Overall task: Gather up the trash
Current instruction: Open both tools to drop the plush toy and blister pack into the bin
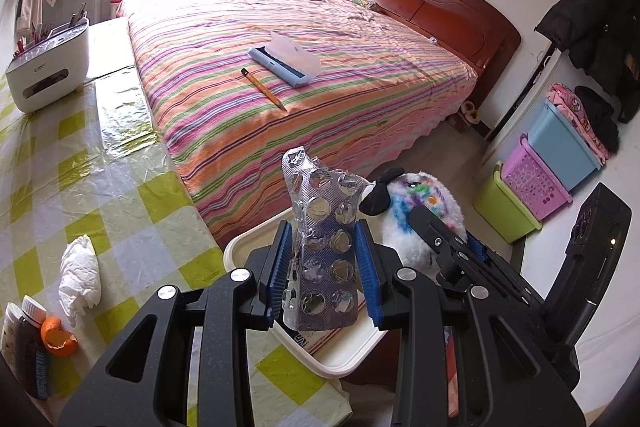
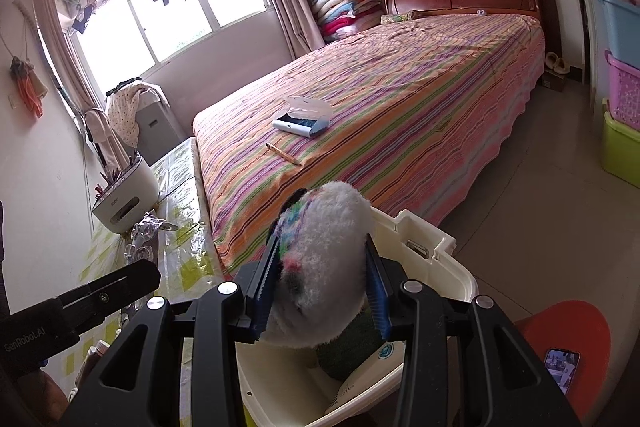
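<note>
My left gripper (image 1: 325, 269) is shut on an empty silver pill blister pack (image 1: 324, 247), held upright over the white trash bin (image 1: 256, 239). My right gripper (image 2: 320, 285) is shut on a white plush toy with coloured patches (image 2: 324, 263), held over the same white bin (image 2: 432, 247); the toy also shows in the left wrist view (image 1: 416, 207). A crumpled white tissue (image 1: 78, 273) and an orange peel (image 1: 58, 337) lie on the green checked table (image 1: 120, 187) at the left.
A striped bed (image 1: 300, 67) with a pencil (image 1: 262, 89) and an open pencil case (image 1: 286, 59) lies ahead. A white organiser (image 1: 46, 67) stands on the table. Bottles (image 1: 24, 339) stand beside the peel. Stacked coloured bins (image 1: 532, 179) are at the right. A red stool holds a phone (image 2: 560, 367).
</note>
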`<state>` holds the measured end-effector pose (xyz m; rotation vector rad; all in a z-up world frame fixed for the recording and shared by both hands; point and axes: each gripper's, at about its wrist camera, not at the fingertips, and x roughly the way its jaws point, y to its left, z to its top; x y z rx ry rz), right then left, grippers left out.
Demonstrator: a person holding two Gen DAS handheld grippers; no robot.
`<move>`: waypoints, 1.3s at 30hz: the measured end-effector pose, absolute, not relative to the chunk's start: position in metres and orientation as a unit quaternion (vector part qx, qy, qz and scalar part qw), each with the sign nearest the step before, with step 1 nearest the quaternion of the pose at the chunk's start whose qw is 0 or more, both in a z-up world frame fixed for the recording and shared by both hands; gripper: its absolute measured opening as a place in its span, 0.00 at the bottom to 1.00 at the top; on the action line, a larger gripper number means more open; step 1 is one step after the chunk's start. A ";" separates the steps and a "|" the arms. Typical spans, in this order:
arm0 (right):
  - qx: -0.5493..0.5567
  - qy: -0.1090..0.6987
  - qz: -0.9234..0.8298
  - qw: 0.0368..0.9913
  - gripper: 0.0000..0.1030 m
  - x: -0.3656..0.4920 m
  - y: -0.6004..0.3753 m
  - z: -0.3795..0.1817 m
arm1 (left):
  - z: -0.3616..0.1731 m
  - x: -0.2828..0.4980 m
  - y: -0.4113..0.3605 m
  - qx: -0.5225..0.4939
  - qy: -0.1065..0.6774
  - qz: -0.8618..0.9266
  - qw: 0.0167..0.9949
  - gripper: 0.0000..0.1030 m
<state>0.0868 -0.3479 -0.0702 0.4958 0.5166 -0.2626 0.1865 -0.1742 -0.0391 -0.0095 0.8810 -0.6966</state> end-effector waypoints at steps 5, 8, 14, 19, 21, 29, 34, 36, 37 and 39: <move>0.243 0.248 -0.132 0.928 0.38 0.085 -0.350 -0.070 | -0.048 0.187 -0.185 0.004 0.423 -0.332 0.843 0.30; 0.242 0.242 -0.136 0.930 0.38 0.084 -0.350 -0.068 | -0.051 0.187 -0.188 -0.005 0.428 -0.337 0.838 0.30; 0.249 0.242 -0.147 0.926 0.41 0.082 -0.356 -0.071 | -0.057 0.187 -0.195 0.002 0.437 -0.341 0.832 0.31; 0.262 0.249 -0.151 0.920 0.45 0.083 -0.363 -0.075 | -0.059 0.188 -0.195 0.003 0.439 -0.338 0.832 0.31; 0.269 0.254 -0.150 0.917 0.47 0.085 -0.366 -0.078 | -0.058 0.189 -0.194 0.001 0.439 -0.338 0.832 0.31; 0.284 0.222 -0.161 0.919 0.47 0.075 -0.371 -0.073 | -0.061 0.187 -0.197 0.006 0.443 -0.338 0.830 0.31; 0.289 0.194 -0.169 0.922 0.47 0.067 -0.373 -0.068 | -0.065 0.187 -0.201 0.012 0.450 -0.341 0.825 0.33; 0.289 0.185 -0.170 0.924 0.47 0.065 -0.373 -0.066 | -0.067 0.186 -0.202 0.014 0.451 -0.339 0.826 0.35; 0.289 0.180 -0.172 0.925 0.47 0.064 -0.373 -0.064 | -0.068 0.185 -0.203 0.015 0.452 -0.340 0.825 0.40; 0.289 0.169 -0.173 0.926 0.47 0.060 -0.373 -0.062 | -0.068 0.186 -0.203 0.016 0.453 -0.338 0.825 0.53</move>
